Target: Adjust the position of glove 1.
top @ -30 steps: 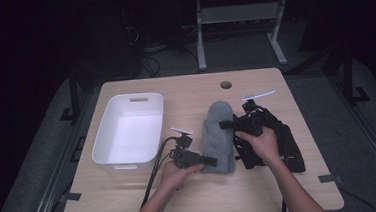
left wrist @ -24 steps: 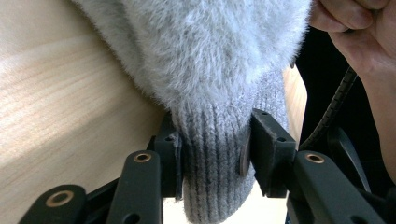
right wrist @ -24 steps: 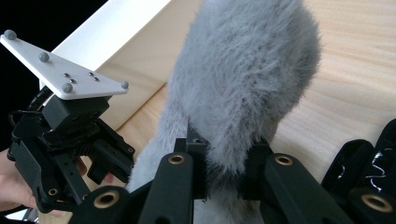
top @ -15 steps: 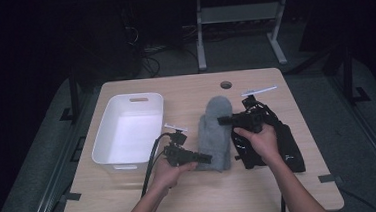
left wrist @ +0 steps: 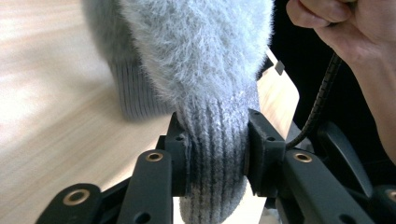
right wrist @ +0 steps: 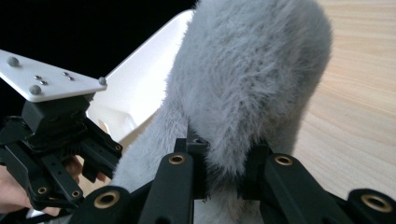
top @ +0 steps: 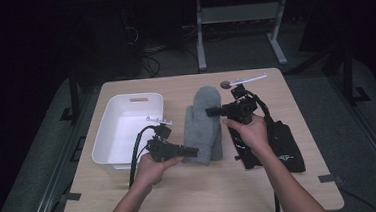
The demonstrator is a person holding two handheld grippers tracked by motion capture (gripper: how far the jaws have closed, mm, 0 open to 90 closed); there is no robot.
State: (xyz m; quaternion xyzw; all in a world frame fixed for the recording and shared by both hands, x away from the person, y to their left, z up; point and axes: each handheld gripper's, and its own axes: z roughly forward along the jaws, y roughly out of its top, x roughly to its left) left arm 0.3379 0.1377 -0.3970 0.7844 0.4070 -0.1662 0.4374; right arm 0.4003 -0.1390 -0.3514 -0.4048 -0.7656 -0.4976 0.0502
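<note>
Mitten (top: 203, 124) is laid on the table (top: 202, 195) just right of the empty white bin (top: 127, 130), between both tools, with a black pouch (top: 284, 147) further right. Its ribbed cuff (left wrist: 212, 154) is clamped by the left tool (left wrist: 214, 161). Its fuzzy tip is pinched by the right tool (right wrist: 223, 170), the bin behind.

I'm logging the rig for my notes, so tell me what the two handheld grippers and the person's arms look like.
Both are black, angular, two-jaw tools. The left gripper trails a looping black cable and carries a pale plate on top. The right gripper has a ribbed black cable and a pale plate too. In the gripper views the jaw links show brass-coloured rivets. The forearms are bare, with no sleeves or gloves visible.
</note>
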